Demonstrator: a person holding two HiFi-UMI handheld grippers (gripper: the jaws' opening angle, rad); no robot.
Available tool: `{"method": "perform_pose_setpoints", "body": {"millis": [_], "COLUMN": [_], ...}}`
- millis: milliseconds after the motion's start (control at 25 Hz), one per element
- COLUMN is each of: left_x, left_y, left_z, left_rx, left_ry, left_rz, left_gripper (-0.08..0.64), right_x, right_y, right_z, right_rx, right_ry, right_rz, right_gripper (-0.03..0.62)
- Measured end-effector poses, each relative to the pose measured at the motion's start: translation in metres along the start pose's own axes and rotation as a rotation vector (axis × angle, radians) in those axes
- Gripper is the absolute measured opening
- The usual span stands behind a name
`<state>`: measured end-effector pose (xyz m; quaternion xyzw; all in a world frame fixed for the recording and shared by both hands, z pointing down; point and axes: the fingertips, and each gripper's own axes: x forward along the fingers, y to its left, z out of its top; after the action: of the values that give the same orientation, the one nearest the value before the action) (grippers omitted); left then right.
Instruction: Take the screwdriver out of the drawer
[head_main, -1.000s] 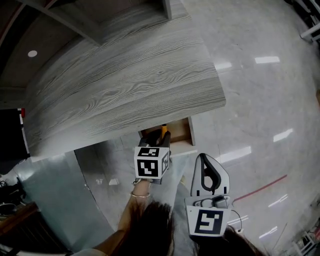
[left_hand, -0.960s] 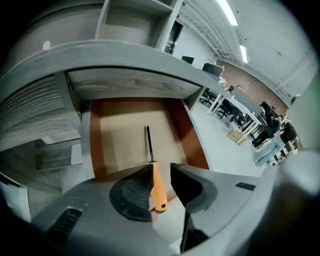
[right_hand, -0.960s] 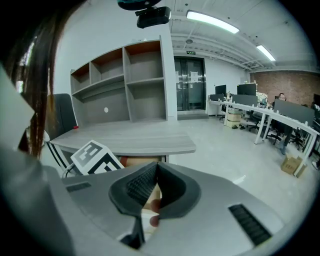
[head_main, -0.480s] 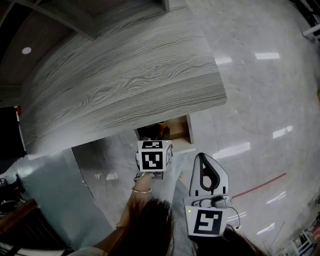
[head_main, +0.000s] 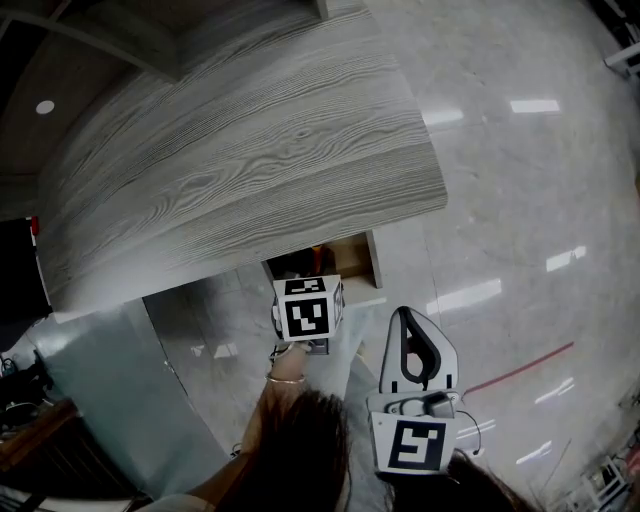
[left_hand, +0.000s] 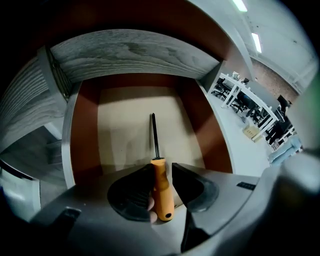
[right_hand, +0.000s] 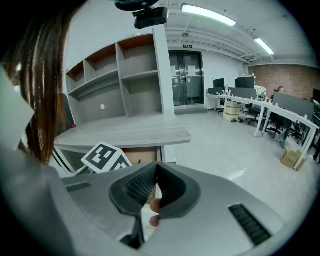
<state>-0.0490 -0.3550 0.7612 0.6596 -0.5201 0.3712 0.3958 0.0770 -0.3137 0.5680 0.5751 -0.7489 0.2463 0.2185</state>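
The screwdriver (left_hand: 162, 192), with an orange handle and a thin dark shaft, lies on the pale floor of the open drawer (left_hand: 125, 125). Its shaft points toward the drawer's back. My left gripper (left_hand: 162, 169) points steeply down into the drawer. Its jaws have just been opening and now straddle the handle, with a gap left at the right pad. In the head view its marker cube (head_main: 308, 308) hides the jaws over the drawer (head_main: 358, 258). My right gripper (head_main: 405, 318) hangs beside the drawer, shut (right_hand: 156, 167) on nothing.
The drawer sticks out from under a grey wood-grain desk top (head_main: 250, 150). Red-brown drawer walls (left_hand: 85, 135) flank the screwdriver on both sides. A glossy pale floor (head_main: 520, 220) lies to the right. Open shelving (right_hand: 125, 75) stands behind the desk.
My left gripper has sunk toward the drawer, and its cube now covers most of the orange handle seen earlier. The right gripper has stayed where it was.
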Motion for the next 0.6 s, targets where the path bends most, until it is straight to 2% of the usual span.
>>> {"method": "perform_pose_setpoints", "body": {"millis": [600], "left_x": [0.0077], "left_y": [0.004], "left_z": [-0.0012], "left_rx": [0.06], "left_ry": [0.025], "left_rz": [0.158], "left_gripper": [0.112], "right_x": [-0.0086], "right_y": [-0.0107], "right_z": [-0.0078], "right_rx": [0.032], "right_ry": [0.016], "right_rz": [-0.032], "right_gripper": [0.026]}}
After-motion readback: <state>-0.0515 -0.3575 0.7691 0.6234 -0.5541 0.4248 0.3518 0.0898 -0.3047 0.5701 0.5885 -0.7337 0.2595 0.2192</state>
